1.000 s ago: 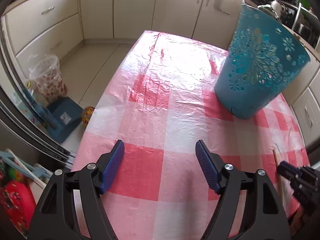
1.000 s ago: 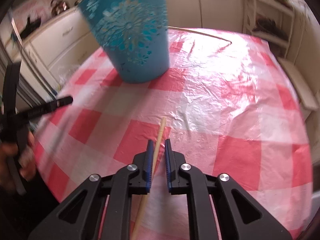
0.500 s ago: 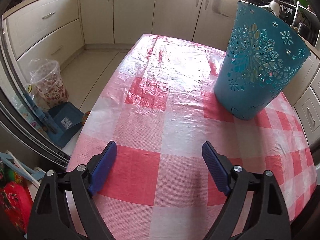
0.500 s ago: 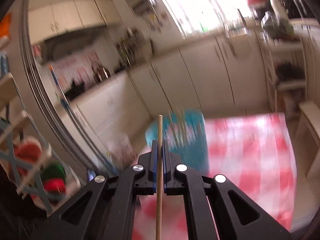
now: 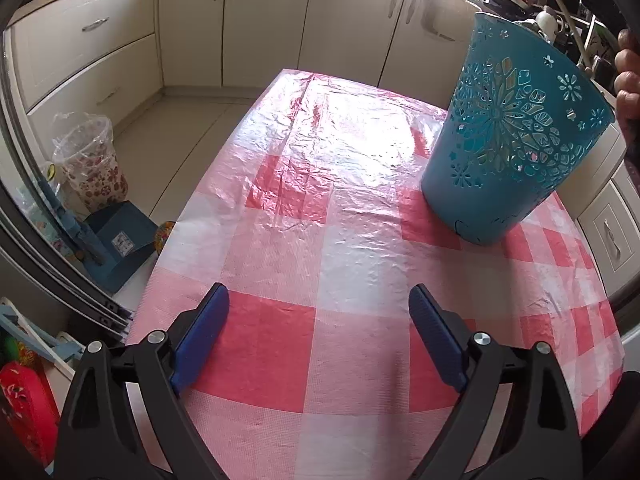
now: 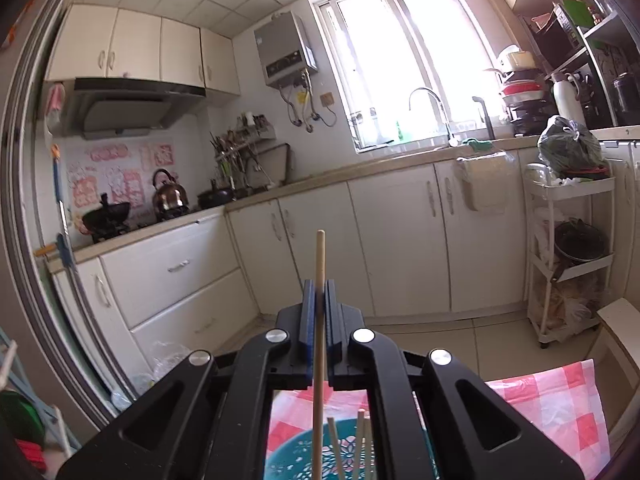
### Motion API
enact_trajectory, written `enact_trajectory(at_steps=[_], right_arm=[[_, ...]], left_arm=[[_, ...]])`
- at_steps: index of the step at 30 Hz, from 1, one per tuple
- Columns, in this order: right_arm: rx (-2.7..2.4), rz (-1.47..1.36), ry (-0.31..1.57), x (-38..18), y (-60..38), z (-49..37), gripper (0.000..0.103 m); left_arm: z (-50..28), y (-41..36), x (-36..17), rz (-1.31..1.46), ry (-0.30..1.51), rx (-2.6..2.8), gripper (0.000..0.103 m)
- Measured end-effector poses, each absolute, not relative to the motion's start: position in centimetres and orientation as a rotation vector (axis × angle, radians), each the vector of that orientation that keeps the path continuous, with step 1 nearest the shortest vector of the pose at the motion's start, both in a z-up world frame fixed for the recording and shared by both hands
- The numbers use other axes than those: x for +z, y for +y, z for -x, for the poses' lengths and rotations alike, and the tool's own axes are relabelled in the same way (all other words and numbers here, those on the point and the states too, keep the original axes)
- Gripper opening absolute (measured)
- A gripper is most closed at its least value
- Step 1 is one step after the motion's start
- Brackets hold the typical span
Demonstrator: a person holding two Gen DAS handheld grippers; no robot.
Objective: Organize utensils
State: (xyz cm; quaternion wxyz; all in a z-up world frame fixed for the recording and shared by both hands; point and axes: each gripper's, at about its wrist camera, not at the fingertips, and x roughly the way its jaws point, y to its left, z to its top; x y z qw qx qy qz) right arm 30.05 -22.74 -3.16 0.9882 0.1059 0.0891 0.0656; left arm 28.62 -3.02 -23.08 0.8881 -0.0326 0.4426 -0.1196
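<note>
Clamping a thin wooden stick (image 6: 319, 280) upright between its blue pads, the right gripper (image 6: 319, 292) hangs above the teal basket (image 6: 304, 456), where several more sticks (image 6: 362, 436) lean inside. The stick's lower end reaches down into the basket's mouth. Over on the red-checked tablecloth (image 5: 320, 208), the left gripper (image 5: 318, 320) sits low with its jaws spread wide, having just been opening, and nothing lies between them. The basket (image 5: 508, 136) stands upright near the table's far right side, with fingers (image 5: 628, 76) showing beside its rim.
</note>
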Motion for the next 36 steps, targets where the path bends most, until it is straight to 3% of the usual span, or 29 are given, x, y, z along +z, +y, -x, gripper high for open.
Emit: enact_trajectory(at_steps=[6, 10, 14, 15, 19, 23, 29, 36], right_arm=[[0.114, -0.153, 0.175, -2.8, -22.0, -29.7, 0.005], [0.122, -0.098, 0.218, -3.0, -21.3, -30.0, 0.019], [0.15, -0.082, 0.27, -3.6, -22.0, -29.9, 0.02], [0.161, -0.09, 0.278, -3.5, -22.3, -29.6, 0.025], [0.133, -0.141, 0.169, -1.3, -26.0, -25.5, 0.038], [-0.003, -0.144, 0.201, -1.3, -32.1, -24.3, 0.039], [-0.021, 0.435, 0.472, -12.2, -32.2, -26.3, 0.039], [0.112, 0.96, 0.387, -19.6, -27.7, -26.0, 0.039]], left_arm=[[-28.6, -3.0, -23.1, 0.081, 0.918, -0.256, 0.087], [-28.6, -3.0, -23.1, 0.077, 0.918, -0.254, 0.087], [-28.6, -3.1, -23.1, 0.073, 0.919, -0.253, 0.087], [-28.6, -3.1, -23.1, 0.073, 0.919, -0.253, 0.087], [-28.6, -3.1, -23.1, 0.076, 0.918, -0.255, 0.088], [-28.6, -3.1, -23.1, 0.077, 0.918, -0.257, 0.089], [-28.6, -3.1, -23.1, 0.078, 0.918, -0.257, 0.089], [-28.7, -3.2, -23.2, 0.067, 0.921, -0.257, 0.09]])
